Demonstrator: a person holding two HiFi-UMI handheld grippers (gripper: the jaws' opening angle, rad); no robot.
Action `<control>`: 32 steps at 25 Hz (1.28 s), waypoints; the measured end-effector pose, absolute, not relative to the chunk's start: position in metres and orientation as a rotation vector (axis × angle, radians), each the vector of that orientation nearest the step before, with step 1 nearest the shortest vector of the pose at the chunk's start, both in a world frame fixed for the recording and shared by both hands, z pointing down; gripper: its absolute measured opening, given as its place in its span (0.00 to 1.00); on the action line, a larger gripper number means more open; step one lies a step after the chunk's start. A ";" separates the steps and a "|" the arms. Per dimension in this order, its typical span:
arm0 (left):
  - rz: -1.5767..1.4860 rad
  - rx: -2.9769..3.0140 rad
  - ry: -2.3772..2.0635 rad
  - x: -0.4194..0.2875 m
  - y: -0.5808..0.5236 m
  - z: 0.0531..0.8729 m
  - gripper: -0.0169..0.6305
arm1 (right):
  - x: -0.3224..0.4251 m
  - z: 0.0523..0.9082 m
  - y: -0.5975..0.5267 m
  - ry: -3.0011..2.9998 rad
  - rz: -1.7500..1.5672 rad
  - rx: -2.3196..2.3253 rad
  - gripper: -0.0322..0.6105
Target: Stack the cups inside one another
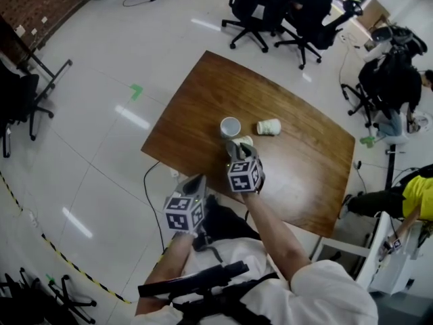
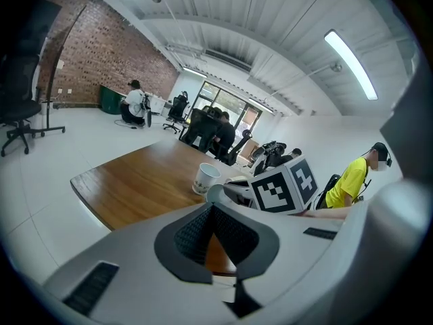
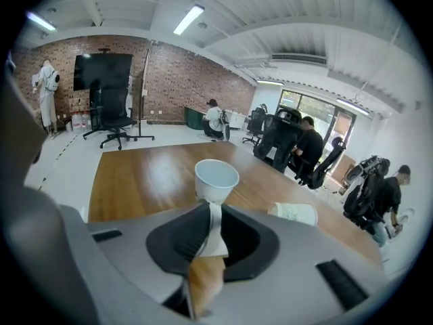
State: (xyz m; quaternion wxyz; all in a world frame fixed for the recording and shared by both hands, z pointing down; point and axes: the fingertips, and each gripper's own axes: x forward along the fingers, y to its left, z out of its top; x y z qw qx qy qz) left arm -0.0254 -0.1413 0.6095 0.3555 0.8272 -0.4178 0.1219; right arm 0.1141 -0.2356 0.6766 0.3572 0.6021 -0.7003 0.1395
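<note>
Three white paper cups are on the brown wooden table (image 1: pixel 196 100). One cup (image 1: pixel 230 126) (image 3: pixel 216 178) stands upright with its mouth up. A second cup (image 1: pixel 268 126) (image 3: pixel 295 213) lies on its side to the right. My right gripper (image 1: pixel 238 147) (image 3: pixel 211 210) is shut on the wall of the third cup (image 1: pixel 245 141) (image 3: pixel 215 239), just in front of the upright one. My left gripper (image 1: pixel 199 181) (image 2: pixel 211 207) hangs off the table's near edge, its jaws together with nothing between them. From there I see the upright cup (image 2: pixel 205 178).
Black office chairs (image 1: pixel 284 12) stand beyond the table's far side. More chairs and seated people (image 1: pixel 413 202) are at the right. A cable (image 1: pixel 152 195) runs over the white floor by the table's near left corner.
</note>
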 end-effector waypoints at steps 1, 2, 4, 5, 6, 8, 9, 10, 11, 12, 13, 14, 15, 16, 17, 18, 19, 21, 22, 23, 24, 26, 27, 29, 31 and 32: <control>0.313 2.140 -1.076 -0.023 -0.141 0.609 0.01 | 0.116 0.674 -0.233 -1.812 0.357 1.554 0.16; 0.312 2.143 -1.072 -0.021 -0.140 0.608 0.01 | 0.118 0.672 -0.231 -1.817 0.356 1.553 0.15; 0.312 2.151 -1.064 -0.018 -0.139 0.607 0.01 | 0.120 0.669 -0.225 -1.829 0.359 1.552 0.14; 0.312 2.154 -1.060 -0.017 -0.137 0.606 0.01 | 0.122 0.667 -0.221 -1.834 0.360 1.554 0.13; 0.312 2.157 -1.056 -0.015 -0.136 0.606 0.01 | 0.125 0.666 -0.218 -1.837 0.360 1.557 0.12; 0.312 2.163 -1.048 -0.011 -0.134 0.605 0.01 | 0.132 0.662 -0.215 -1.839 0.359 1.567 0.10; 0.313 2.168 -1.044 -0.009 -0.134 0.604 0.01 | 0.135 0.660 -0.213 -1.840 0.362 1.572 0.09; 0.314 2.174 -1.040 -0.007 -0.134 0.604 0.01 | 0.138 0.659 -0.212 -1.843 0.372 1.578 0.08; 0.316 2.179 -1.036 -0.005 -0.133 0.603 0.01 | 0.140 0.659 -0.210 -1.845 0.383 1.583 0.08; 0.317 2.185 -1.032 -0.004 -0.132 0.603 0.01 | 0.142 0.659 -0.208 -1.848 0.393 1.588 0.08; 0.317 2.189 -1.029 -0.003 -0.131 0.602 0.01 | 0.144 0.658 -0.206 -1.850 0.401 1.593 0.08; 0.316 2.193 -1.026 -0.001 -0.130 0.601 0.01 | 0.147 0.657 -0.205 -1.853 0.408 1.599 0.08; 0.313 2.196 -1.023 0.001 -0.130 0.600 0.01 | 0.149 0.654 -0.204 -1.856 0.413 1.605 0.08; 0.312 2.200 -1.020 0.003 -0.130 0.599 0.01 | 0.152 0.650 -0.204 -1.860 0.416 1.613 0.08; 0.310 2.204 -1.017 0.005 -0.130 0.598 0.01 | 0.155 0.645 -0.204 -1.867 0.418 1.621 0.08; 0.309 2.208 -1.015 0.007 -0.131 0.597 0.01 | 0.158 0.639 -0.205 -1.876 0.421 1.631 0.08; 0.307 2.212 -1.013 0.010 -0.130 0.596 0.01 | 0.161 0.632 -0.206 -1.890 0.428 1.643 0.08; 0.301 2.219 -1.011 0.013 -0.131 0.593 0.01 | 0.166 0.613 -0.211 -1.933 0.450 1.681 0.08; 0.298 2.223 -1.011 0.014 -0.132 0.592 0.01 | 0.169 0.602 -0.215 -1.958 0.463 1.702 0.08; 0.294 2.226 -1.012 0.014 -0.133 0.591 0.01 | 0.171 0.591 -0.220 -1.983 0.479 1.724 0.08; 0.289 2.227 -1.014 0.014 -0.135 0.589 0.01 | 0.172 0.580 -0.226 -2.009 0.495 1.746 0.08; 0.279 2.228 -1.021 0.011 -0.138 0.587 0.01 | 0.173 0.558 -0.238 -2.060 0.520 1.779 0.08; 0.274 2.228 -1.025 0.010 -0.141 0.586 0.01 | 0.172 0.547 -0.245 -2.086 0.524 1.790 0.08; 0.269 2.225 -1.034 0.006 -0.146 0.584 0.01 | 0.168 0.529 -0.258 -2.129 0.516 1.799 0.08; 0.267 2.220 -1.042 0.004 -0.151 0.583 0.01 | 0.164 0.516 -0.270 -2.156 0.494 1.797 0.08; 0.266 2.217 -1.046 0.003 -0.152 0.583 0.01 | 0.162 0.512 -0.275 -2.165 0.486 1.794 0.08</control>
